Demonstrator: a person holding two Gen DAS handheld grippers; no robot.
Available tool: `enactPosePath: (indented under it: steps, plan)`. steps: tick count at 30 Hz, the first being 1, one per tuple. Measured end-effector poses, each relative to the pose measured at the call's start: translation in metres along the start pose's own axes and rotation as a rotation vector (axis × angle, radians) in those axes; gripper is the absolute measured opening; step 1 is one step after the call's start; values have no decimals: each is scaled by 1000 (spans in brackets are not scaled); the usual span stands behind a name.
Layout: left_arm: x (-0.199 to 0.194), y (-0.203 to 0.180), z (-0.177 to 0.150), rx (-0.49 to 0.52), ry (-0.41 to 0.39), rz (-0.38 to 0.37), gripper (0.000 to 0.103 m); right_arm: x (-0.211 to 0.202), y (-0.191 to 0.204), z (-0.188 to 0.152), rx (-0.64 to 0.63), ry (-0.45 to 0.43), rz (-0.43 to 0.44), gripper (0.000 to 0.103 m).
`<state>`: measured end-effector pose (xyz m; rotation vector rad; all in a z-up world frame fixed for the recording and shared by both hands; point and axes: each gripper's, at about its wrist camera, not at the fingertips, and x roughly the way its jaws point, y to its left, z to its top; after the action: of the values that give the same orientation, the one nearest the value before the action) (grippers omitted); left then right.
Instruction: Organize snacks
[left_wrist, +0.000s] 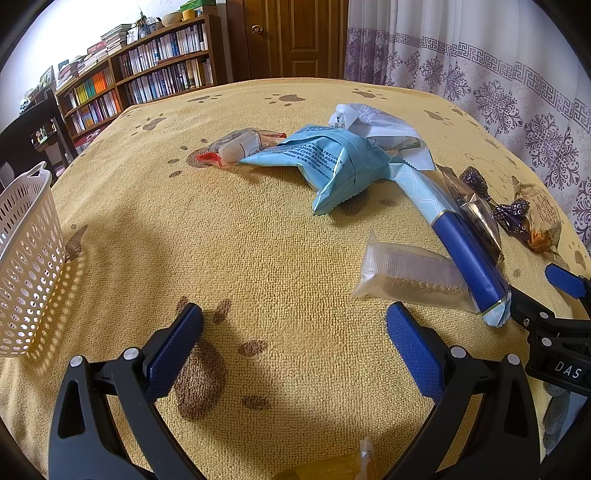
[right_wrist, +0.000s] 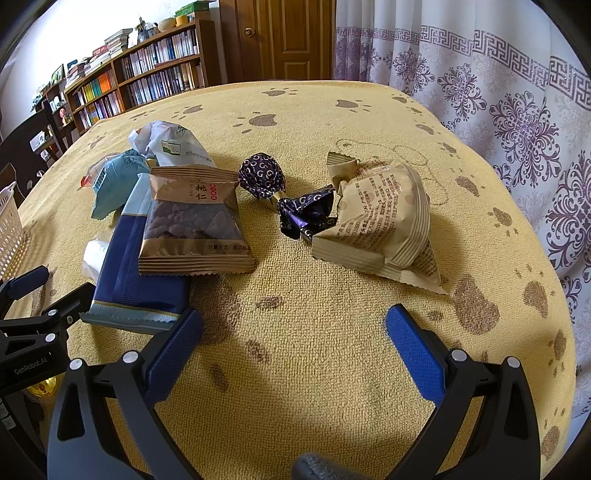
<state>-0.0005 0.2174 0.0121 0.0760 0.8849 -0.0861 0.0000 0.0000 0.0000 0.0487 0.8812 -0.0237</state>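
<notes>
Left wrist view: the left gripper (left_wrist: 294, 323) hovers low over a yellow paw-print tablecloth (left_wrist: 258, 240), its blue-padded fingers spread wide and holding nothing. A white perforated basket (left_wrist: 26, 266) stands at the far left edge. Snacks lie scattered ahead and to the right: a clear packet with red ends (left_wrist: 240, 147) farthest left, a light blue packet (left_wrist: 325, 162) beside it, a white wrapper (left_wrist: 380, 129) behind that, a long dark blue pack (left_wrist: 461, 243), and a frosted clear packet (left_wrist: 410, 277) touching the pack's near end. The right gripper (left_wrist: 554, 295) shows at the right edge.

Right wrist view: the right gripper (right_wrist: 294, 323) is also spread open and empty above the cloth. A brown walnut packet (right_wrist: 192, 218) lies partly on the dark blue pack (right_wrist: 136, 280) at left. Two purple foil candies (right_wrist: 262, 175) sit in the middle, and a tan paper packet (right_wrist: 384, 221) lies right of them.
</notes>
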Motion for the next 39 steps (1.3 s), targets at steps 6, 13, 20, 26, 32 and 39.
enactPosePath:
  steps: [6, 13, 20, 26, 32, 39]
  plan:
    - [0, 0, 0, 0, 0, 0, 100, 0, 0, 0, 0, 0, -1, 98]
    - [0, 0, 0, 0, 0, 0, 100, 0, 0, 0, 0, 0, 0, 98]
    - [0, 0, 0, 0, 0, 0, 100, 0, 0, 0, 0, 0, 0, 98]
    - [0, 0, -1, -2, 0, -4, 100, 0, 0, 0, -2, 1, -1, 98]
    - [0, 2, 2, 0, 1, -8, 100, -1, 0, -1, -14, 12, 7, 98]
    - [-1, 1, 0, 39, 18, -29, 100, 0, 0, 0, -28, 21, 12, 98]
